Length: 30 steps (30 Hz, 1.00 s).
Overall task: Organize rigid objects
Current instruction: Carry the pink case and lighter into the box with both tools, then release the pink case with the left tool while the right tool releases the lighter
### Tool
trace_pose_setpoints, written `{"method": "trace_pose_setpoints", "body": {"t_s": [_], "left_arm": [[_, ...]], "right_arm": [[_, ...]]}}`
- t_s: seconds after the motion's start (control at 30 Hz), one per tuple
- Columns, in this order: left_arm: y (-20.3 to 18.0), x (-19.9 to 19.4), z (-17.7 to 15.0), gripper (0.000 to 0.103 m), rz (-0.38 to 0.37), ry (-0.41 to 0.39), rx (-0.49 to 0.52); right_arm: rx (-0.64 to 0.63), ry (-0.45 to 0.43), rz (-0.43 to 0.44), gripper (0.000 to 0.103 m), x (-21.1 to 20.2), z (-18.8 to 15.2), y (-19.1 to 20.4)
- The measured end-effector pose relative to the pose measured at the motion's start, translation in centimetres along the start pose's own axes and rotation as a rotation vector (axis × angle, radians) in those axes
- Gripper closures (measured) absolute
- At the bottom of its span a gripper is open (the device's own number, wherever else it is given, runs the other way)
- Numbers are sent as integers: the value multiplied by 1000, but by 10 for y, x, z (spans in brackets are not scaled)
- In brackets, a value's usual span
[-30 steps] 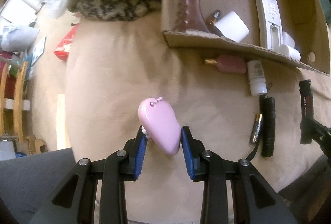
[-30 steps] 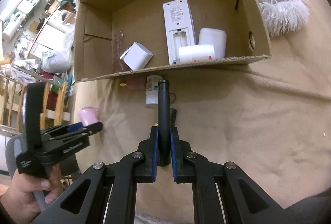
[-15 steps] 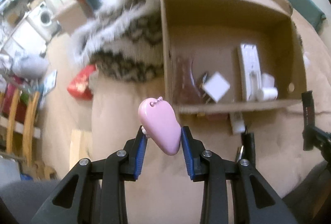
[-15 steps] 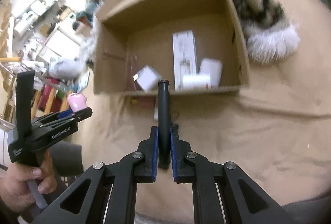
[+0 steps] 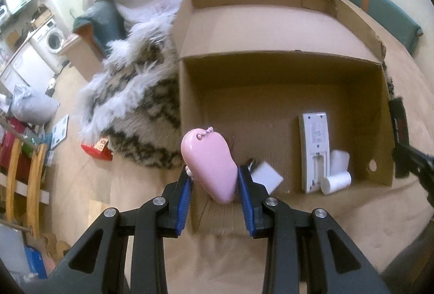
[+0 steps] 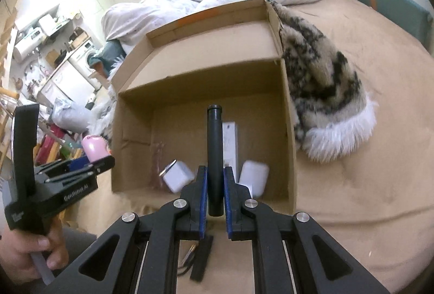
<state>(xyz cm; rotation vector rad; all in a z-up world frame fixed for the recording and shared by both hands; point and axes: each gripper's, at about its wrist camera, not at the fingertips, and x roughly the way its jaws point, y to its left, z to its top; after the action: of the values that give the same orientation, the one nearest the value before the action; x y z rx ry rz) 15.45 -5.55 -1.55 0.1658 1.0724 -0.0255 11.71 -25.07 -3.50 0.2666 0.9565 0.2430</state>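
Note:
My left gripper (image 5: pixel 214 180) is shut on a pink egg-shaped case (image 5: pixel 208 158) with a small bead chain, held above the front left corner of the open cardboard box (image 5: pixel 271 76). My right gripper (image 6: pixel 215 185) is shut on a black tube (image 6: pixel 215 147) that stands up between the blue pads, over the box's front wall. In the right wrist view the left gripper (image 6: pixel 92 161) shows at the left with the pink case (image 6: pixel 93 148). Inside the box lie a white remote (image 5: pixel 314 147), a white charger cube (image 6: pixel 177 176), a white earbud case (image 6: pixel 253 177) and a white roll (image 5: pixel 336 182).
The box sits on a tan bedcover, with a patterned fur blanket (image 6: pixel 320 93) against its back and sides. A black bar and a battery (image 6: pixel 200 258) lie on the cover below my right gripper. A person's hand (image 6: pixel 32 253) grips the left handle. Room clutter is far left.
Both grippers have risen and tipped up with their objects still held. The box has slid lower in view, and the loose items in front of it have dropped out of the left view.

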Motion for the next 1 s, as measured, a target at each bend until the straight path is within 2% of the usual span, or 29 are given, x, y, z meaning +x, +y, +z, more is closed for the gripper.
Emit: {"method": "trace_pose_setpoints", "body": {"t_s": [0.17, 0.37, 0.53, 0.8, 1.0], "left_arm": [[-11, 22, 3, 73, -38, -21, 11], [-17, 51, -9, 73, -66, 27, 17], [-26, 56, -15, 73, -62, 19, 49], [-21, 60, -14, 73, -55, 28, 11], [-22, 65, -13, 73, -48, 45, 7]], "right_arm": [[-6, 38, -33, 91, 31, 16, -6], [16, 105, -36, 91, 60, 0, -11], [2, 120, -39, 91, 69, 0, -9], [21, 172, -72, 91, 85, -3, -14], [18, 169, -49, 91, 90, -3, -9]]}}
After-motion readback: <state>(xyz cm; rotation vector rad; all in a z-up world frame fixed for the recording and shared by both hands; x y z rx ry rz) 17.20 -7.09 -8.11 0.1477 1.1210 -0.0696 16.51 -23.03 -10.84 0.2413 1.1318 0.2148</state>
